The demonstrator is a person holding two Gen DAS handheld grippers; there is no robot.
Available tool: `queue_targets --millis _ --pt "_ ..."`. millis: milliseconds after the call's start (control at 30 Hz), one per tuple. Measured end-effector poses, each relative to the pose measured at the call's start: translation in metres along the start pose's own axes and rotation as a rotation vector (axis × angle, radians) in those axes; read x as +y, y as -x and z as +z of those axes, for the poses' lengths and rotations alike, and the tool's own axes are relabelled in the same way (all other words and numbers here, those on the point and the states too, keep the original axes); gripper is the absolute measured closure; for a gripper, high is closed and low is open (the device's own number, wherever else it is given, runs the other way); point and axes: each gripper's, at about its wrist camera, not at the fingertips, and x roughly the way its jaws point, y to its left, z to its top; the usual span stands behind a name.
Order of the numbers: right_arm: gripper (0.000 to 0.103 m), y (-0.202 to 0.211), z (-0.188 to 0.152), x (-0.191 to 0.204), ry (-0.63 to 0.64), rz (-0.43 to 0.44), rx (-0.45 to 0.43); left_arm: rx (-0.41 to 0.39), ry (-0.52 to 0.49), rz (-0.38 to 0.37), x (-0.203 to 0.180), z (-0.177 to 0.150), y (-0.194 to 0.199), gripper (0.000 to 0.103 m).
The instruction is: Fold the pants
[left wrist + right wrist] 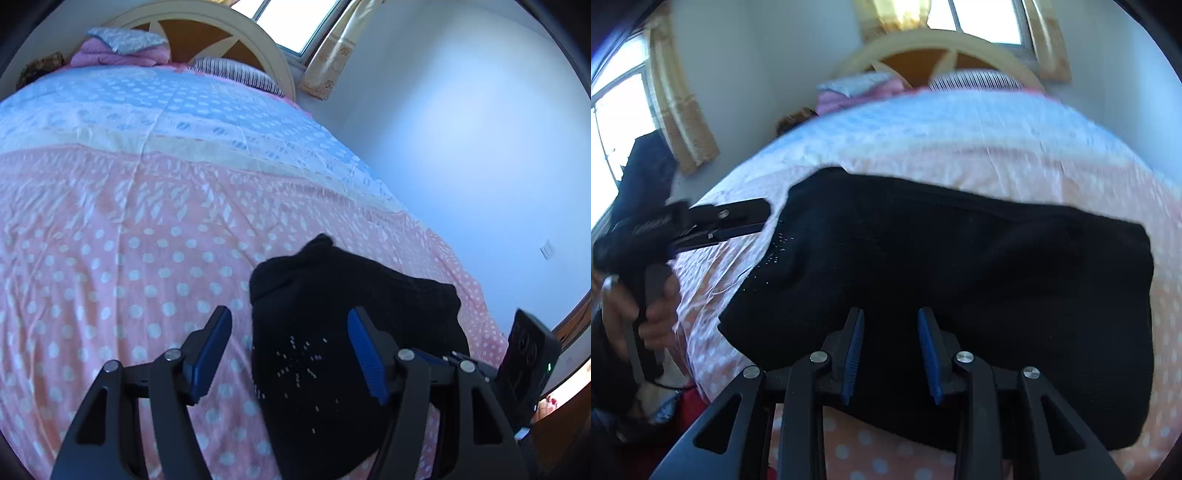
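so the black pants are lying on the bed, which has a pink polka dot cover with a blue dotted stretch further up toward the headboard. no real containers here, the bed is the only thing carrying stuff: besides the pants there's a striped pillow up against the headboard and a pink bundle with a grey sparkly piece on top of it in the far corner. in the right wrist view the pants look like a wide dark band running across the bed, folded over on themselves with a ridge along the length, and there's a patch of little shiny dots near their left end. the right tongs sit over the near edge of the pants with the blue pads spread apart, nothing pinched between them, fabric just showing in the gap. that view is a bit blurry so i can't tell if the tips actually touch the cloth. the left tongs are wide open too, released, hanging over the end of the pants with the dotted pattern; the right-hand pad is over the black fabric and the left-hand pad is over the pink cover just beside the pants' edge. from the right wrist view you can see the left tongs coming in from the side, tips just at the left end of the pants, with the person's hand wrapped around the handle. a curtain hangs by the window behind the headboard.
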Motion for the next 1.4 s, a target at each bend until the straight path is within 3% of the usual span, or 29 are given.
queue_targets --millis 100,167,200,233,300,400,467,567,633,700,800,867,933,1033,1067,1133,1200,1300,1400 --pt "0.07 0.005 -0.007 -0.009 -0.051 0.053 -0.023 0.101 0.089 -0.06 0.008 0.01 -0.03 0.036" --pt "0.07 0.008 -0.009 -0.013 -0.084 0.078 -0.027 0.098 0.155 -0.08 0.014 0.014 -0.04 0.037" --pt "0.07 0.01 -0.011 -0.012 -0.083 0.082 -0.025 0.086 0.172 -0.084 0.014 0.015 -0.039 0.043" --pt "0.07 0.01 -0.011 -0.01 -0.077 0.082 -0.026 0.08 0.194 -0.092 0.016 0.019 -0.04 0.062" --pt "0.07 0.011 -0.008 -0.008 -0.074 0.081 -0.03 0.097 0.254 -0.109 0.024 0.025 -0.044 0.078" --pt "0.07 0.008 -0.003 -0.01 -0.075 0.082 -0.033 0.098 0.305 -0.141 0.032 0.035 -0.046 0.084" --pt "0.07 0.007 -0.004 -0.011 -0.083 0.088 -0.035 0.027 0.291 -0.09 0.035 0.05 -0.035 0.087" --pt "0.07 0.002 -0.003 -0.016 -0.091 0.091 -0.036 -0.1 0.3 0.029 0.05 0.076 -0.005 0.087" --pt "0.07 -0.002 0.0 -0.018 -0.089 0.09 -0.036 -0.12 0.287 0.053 0.054 0.082 0.014 0.087" --pt "0.07 -0.003 0.0 -0.02 -0.086 0.09 -0.039 -0.129 0.19 0.09 0.041 0.076 0.027 0.087" --pt "0.07 -0.003 -0.001 -0.022 -0.092 0.099 -0.044 -0.095 0.017 0.089 0.009 0.051 0.029 0.076" --pt "0.07 -0.003 -0.001 -0.024 -0.1 0.105 -0.046 -0.063 -0.04 0.064 -0.006 0.031 0.023 0.076" --pt "0.07 -0.003 -0.002 -0.025 -0.103 0.106 -0.049 0.017 -0.043 0.038 -0.018 0.017 0.003 0.076" --pt "0.07 -0.002 -0.003 -0.025 -0.095 0.101 -0.057 0.032 -0.061 0.131 -0.025 0.01 -0.019 0.073" --pt "0.07 -0.002 -0.003 -0.024 -0.092 0.099 -0.06 0.02 -0.068 0.16 -0.025 0.01 -0.021 0.07" --pt "0.07 -0.002 -0.004 -0.023 -0.085 0.092 -0.064 0.02 -0.054 0.217 -0.023 0.01 -0.022 0.045" --pt "0.07 0.001 -0.004 -0.022 -0.082 0.091 -0.076 0.005 -0.041 0.245 -0.023 0.009 -0.012 0.038" --pt "0.07 0.019 0.0 -0.025 -0.109 0.082 -0.146 -0.065 -0.058 0.263 -0.024 0.002 0.006 0.037" --pt "0.07 0.053 0.003 -0.045 -0.186 0.025 -0.316 -0.119 -0.111 0.285 -0.034 -0.01 0.018 0.037"
